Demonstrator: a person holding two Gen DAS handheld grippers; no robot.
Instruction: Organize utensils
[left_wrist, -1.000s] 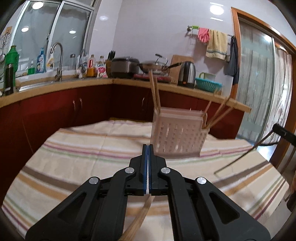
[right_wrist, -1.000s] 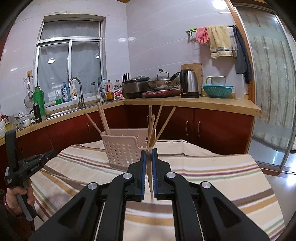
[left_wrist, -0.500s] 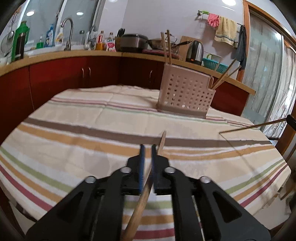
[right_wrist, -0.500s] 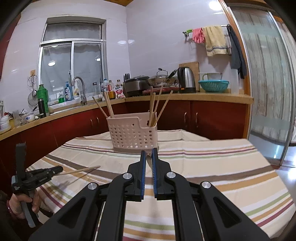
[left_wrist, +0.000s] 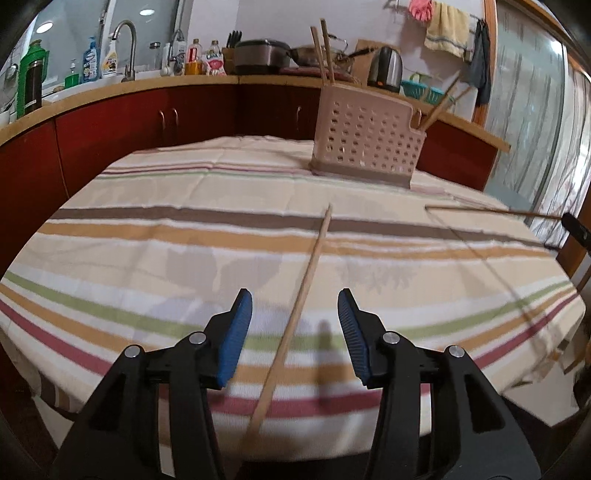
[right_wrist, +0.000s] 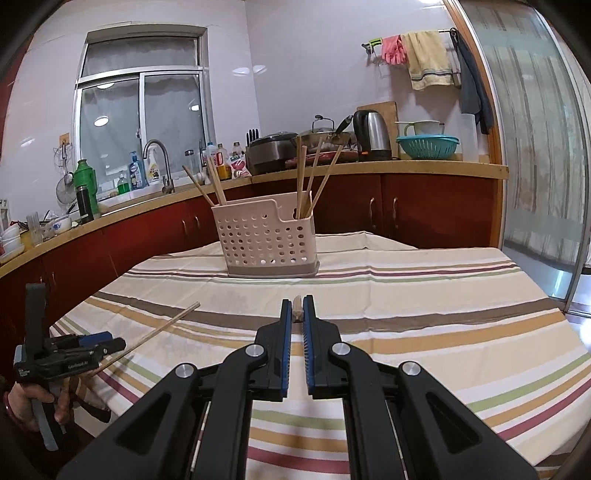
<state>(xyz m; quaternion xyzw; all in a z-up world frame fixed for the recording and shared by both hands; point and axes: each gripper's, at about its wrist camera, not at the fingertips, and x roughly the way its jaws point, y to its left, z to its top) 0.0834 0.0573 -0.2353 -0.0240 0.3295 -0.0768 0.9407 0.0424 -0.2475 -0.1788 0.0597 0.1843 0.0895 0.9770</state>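
While its jaws are opening, the left gripper (left_wrist: 294, 321) has a chopstick (left_wrist: 295, 314) lying loose between the pads, on the striped cloth (left_wrist: 147, 236) | right gripper (right_wrist: 296, 314) clamped narrow on another chopstick (right_wrist: 296, 312) | pink holder (right_wrist: 267, 236) stands farther back, sticks in both end compartments
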